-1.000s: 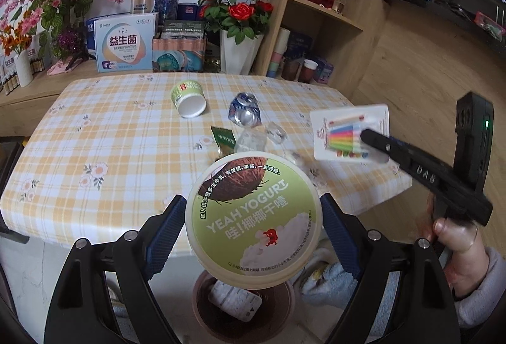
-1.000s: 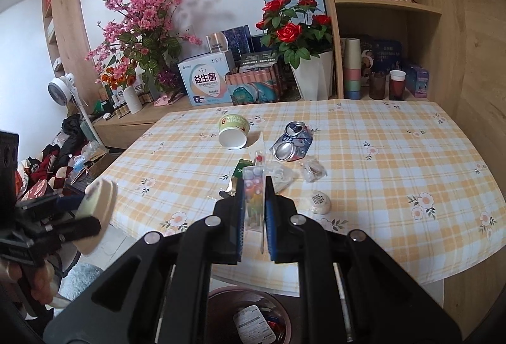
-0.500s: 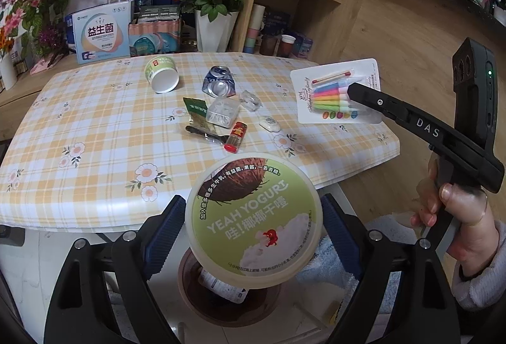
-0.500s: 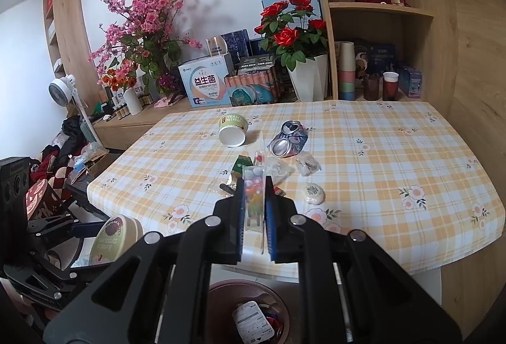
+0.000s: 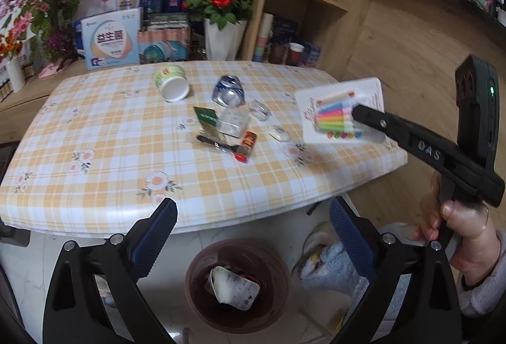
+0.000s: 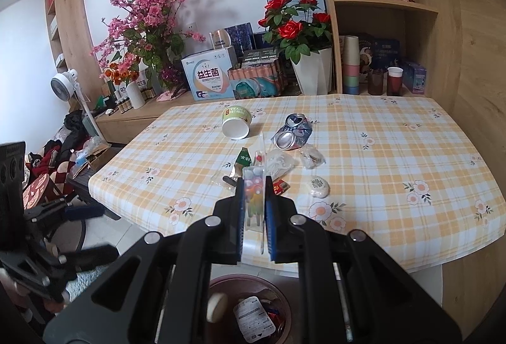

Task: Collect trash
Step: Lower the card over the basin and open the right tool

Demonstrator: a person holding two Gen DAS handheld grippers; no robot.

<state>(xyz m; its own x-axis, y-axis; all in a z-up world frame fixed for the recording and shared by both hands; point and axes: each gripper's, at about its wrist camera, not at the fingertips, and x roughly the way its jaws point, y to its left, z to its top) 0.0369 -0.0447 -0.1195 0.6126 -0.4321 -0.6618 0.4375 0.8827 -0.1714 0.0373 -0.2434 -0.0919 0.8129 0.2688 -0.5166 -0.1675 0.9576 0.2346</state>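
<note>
The yogurt lid has left my left gripper [image 5: 251, 236], now spread wide and empty above the brown trash bin [image 5: 237, 287]. My right gripper [image 6: 254, 211] pinches the candle packet [image 5: 340, 113] over the table's [image 5: 110, 138] edge.

The right gripper [image 6: 254, 201] pinches a clear candle pack [image 6: 253, 189] edge-on between its pads. Directly below sits the brown trash bin [image 6: 249, 284], where a pale round shape, possibly a lid [image 6: 216, 306], shows. Ahead lie a crushed can [image 6: 292, 136] and a tipped paper cup [image 6: 236, 123].
</note>
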